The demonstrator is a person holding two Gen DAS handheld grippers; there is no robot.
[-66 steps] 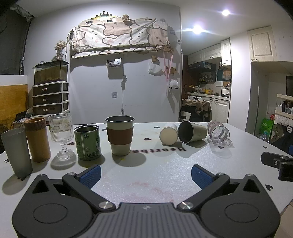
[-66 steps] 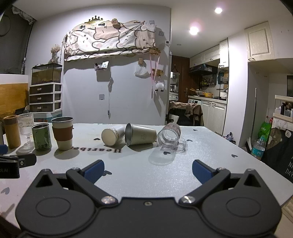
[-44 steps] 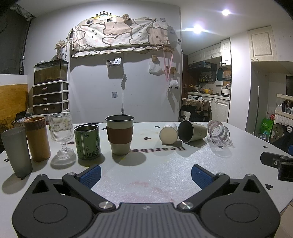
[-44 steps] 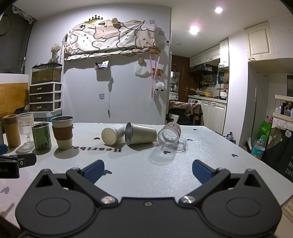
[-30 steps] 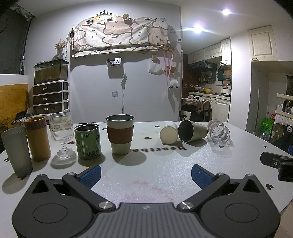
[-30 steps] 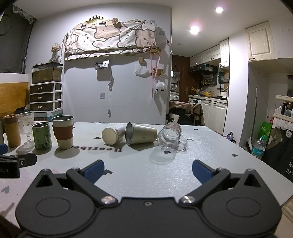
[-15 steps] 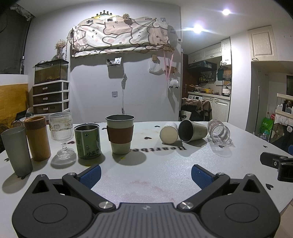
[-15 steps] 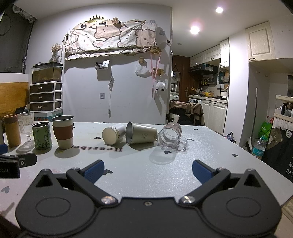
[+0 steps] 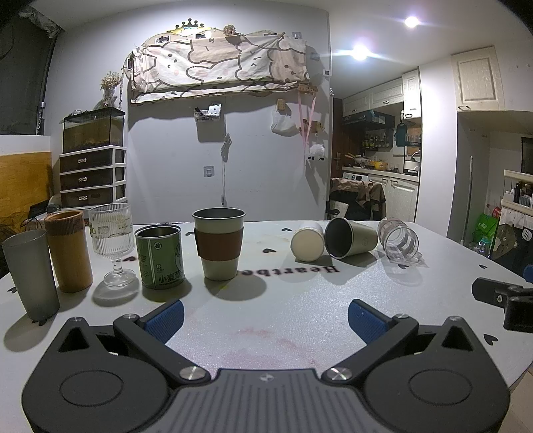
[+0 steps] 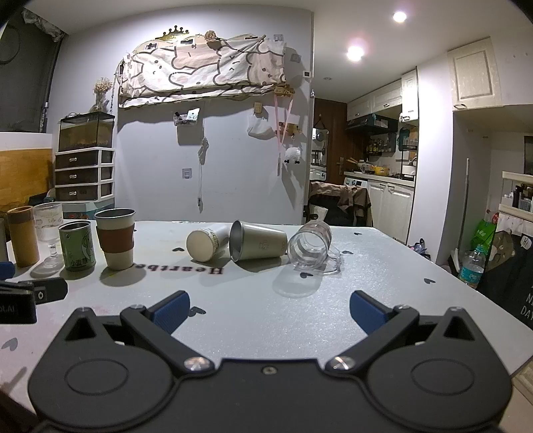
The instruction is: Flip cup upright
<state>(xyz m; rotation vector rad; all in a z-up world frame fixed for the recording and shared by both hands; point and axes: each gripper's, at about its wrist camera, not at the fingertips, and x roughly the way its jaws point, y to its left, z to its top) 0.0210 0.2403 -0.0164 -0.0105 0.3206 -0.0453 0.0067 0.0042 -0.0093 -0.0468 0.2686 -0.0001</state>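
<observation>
Dim fisheye views, two ceiling lights [image 9: 411, 21] flaring, soft shadows

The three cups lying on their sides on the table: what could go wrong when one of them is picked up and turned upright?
1. The white paper cup, steel cup and glass mug lie close together; an open finger of the right gripper may knock a neighbour.
2. All three are round and could roll on the table.
3. The glass mug is transparent, so its edges are easy to misjudge.
</observation>
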